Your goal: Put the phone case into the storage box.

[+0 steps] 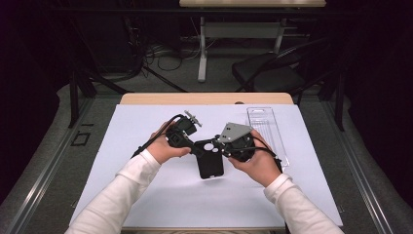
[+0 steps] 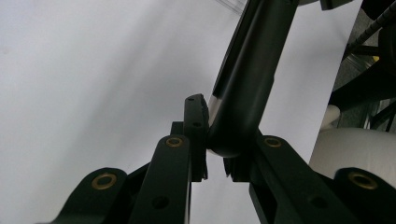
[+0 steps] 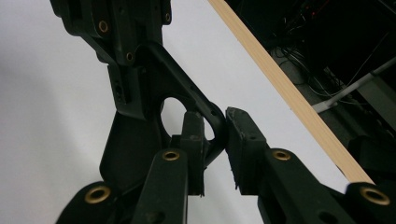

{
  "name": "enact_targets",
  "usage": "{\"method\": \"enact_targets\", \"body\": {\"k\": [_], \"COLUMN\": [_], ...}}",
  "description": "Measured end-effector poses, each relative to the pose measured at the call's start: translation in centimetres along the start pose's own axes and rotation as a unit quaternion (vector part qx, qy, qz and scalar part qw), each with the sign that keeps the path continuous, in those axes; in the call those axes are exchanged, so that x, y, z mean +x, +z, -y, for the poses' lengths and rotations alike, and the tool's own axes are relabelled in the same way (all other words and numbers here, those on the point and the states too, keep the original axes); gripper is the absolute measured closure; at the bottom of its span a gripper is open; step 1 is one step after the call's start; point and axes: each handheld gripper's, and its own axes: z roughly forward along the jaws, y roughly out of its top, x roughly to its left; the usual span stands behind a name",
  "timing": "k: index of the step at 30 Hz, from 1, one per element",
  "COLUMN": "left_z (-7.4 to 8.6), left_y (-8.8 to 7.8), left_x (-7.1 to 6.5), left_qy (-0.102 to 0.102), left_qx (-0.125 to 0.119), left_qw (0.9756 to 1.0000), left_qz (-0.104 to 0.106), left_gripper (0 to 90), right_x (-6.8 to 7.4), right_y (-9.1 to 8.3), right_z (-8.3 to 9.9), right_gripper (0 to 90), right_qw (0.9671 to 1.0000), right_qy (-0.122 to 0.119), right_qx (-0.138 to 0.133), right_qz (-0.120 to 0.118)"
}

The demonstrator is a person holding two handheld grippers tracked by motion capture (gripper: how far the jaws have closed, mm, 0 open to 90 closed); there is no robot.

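Held above the white-covered counter (image 1: 146, 185): a black plastic phone case (image 1: 210, 160). Left gripper (image 2: 215, 140) clamped on one corner of the case. Right gripper (image 3: 219, 135) nipping the rim by the camera cutout.

Smooth black plastic phone case (image 1: 210, 159)

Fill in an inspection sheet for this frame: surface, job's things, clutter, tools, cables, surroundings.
Surface: white sheet over a wooden table.
Job's things: black phone case with a round camera hole, held up off the sheet between both tools.
Clutter: clear plastic package lying flat at the right.
Tools: left tool clamped on one edge of the case; right tool pinching the corner by the hole.
Cables: one trails from each tool, over the hands.
Surroundings: dark room, black chair, second table, floor wiring.
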Motion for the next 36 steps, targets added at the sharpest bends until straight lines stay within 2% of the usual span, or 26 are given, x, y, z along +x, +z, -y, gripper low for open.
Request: {"method": "enact_targets", "body": {"k": [23, 36], "left_z": [-0.15, -0.13], "left_y": [0.02, 0.02], "left_x": [-0.22, -0.16], "left_qy": [0.000, 0.000], "left_qx": [0.005, -0.008], "left_qw": [1.0000, 1.0000], "left_qz": [-0.003, -0.006], "left_gripper": [81.7, 81.0], "right_x": [0.56, 0.68], "right_y": [-0.03, -0.13], "right_z": [-0.34, -0.37], "right_gripper": [79.8, 80.4], "right_qw": [0.9990, 0.9987], "right_qy": [-0.033, -0.031], "right_qx": [0.017, 0.017], "right_qz": [0.024, 0.036]}}
